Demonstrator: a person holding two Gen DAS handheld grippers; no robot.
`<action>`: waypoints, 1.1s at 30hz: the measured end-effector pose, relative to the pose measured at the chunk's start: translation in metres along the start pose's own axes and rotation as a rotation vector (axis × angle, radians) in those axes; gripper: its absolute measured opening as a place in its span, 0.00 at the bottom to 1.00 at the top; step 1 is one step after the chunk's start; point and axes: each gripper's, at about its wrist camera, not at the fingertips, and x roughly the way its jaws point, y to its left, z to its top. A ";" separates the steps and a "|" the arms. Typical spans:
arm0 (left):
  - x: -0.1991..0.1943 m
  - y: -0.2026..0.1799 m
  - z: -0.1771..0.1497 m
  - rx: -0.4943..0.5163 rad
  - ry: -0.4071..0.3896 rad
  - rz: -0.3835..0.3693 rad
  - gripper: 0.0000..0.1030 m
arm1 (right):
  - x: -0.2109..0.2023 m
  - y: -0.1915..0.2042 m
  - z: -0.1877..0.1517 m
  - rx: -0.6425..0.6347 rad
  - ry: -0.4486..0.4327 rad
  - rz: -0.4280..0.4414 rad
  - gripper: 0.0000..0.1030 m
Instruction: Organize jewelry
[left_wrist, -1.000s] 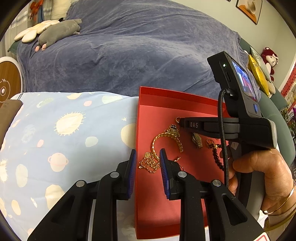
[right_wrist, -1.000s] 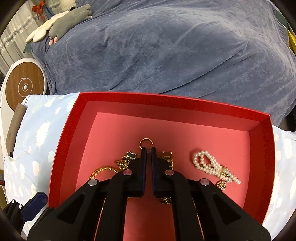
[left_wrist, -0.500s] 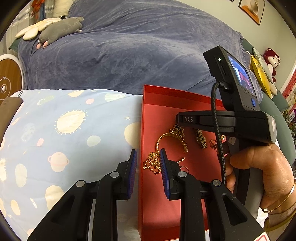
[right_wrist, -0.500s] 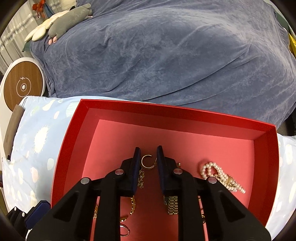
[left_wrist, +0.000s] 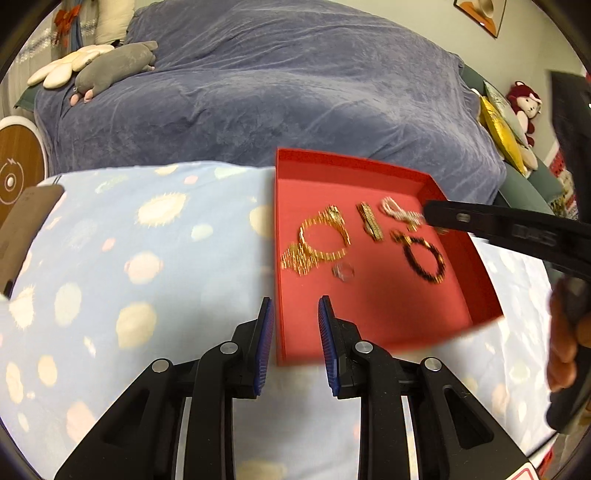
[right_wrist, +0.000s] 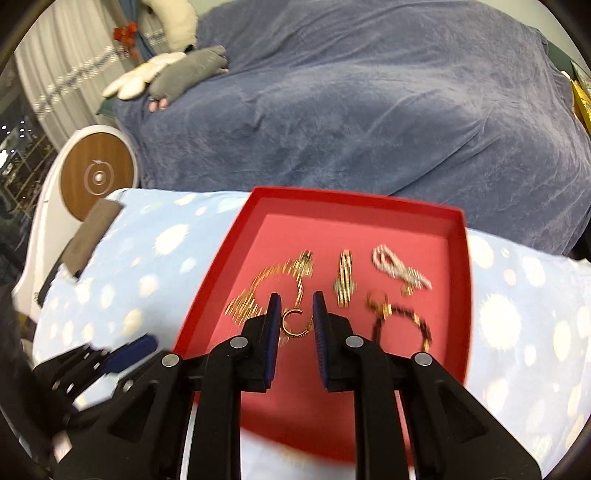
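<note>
A red tray (left_wrist: 469, 273) (right_wrist: 210, 273) lies on a blue planet-print cloth and holds jewelry: a gold chain bracelet (left_wrist: 317, 240) (right_wrist: 266, 284), a gold watch (left_wrist: 369, 221) (right_wrist: 344, 280), a pearl piece (left_wrist: 397, 210) (right_wrist: 399, 266), a dark bead bracelet (left_wrist: 424, 254) (right_wrist: 402, 325) and a small ring (left_wrist: 343, 271) (right_wrist: 293, 325). My left gripper (left_wrist: 295, 325) is open and empty over the tray's near left edge. My right gripper (right_wrist: 297, 317) is open above the tray, with the ring lying between its fingers, apart from them.
The blue cloth (left_wrist: 129, 266) spreads left of the tray. A dark blue blanket (left_wrist: 277, 92) covers the bed behind. A round white and wood device (right_wrist: 98, 177) and a brown pad (right_wrist: 88, 236) sit at the left. Plush toys (left_wrist: 110, 66) lie at the back.
Both grippers have pulled back and up from the tray. The right gripper opened and let go of the ring, which now lies in the tray.
</note>
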 end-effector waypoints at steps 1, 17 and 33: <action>-0.005 -0.001 -0.010 0.004 0.007 -0.002 0.22 | -0.012 0.000 -0.015 0.002 -0.001 0.007 0.16; 0.002 -0.071 -0.122 0.213 0.131 -0.024 0.28 | -0.032 -0.008 -0.180 0.111 0.108 0.011 0.17; -0.004 -0.075 -0.130 0.232 0.123 -0.088 0.03 | -0.039 -0.002 -0.205 0.042 0.121 0.012 0.32</action>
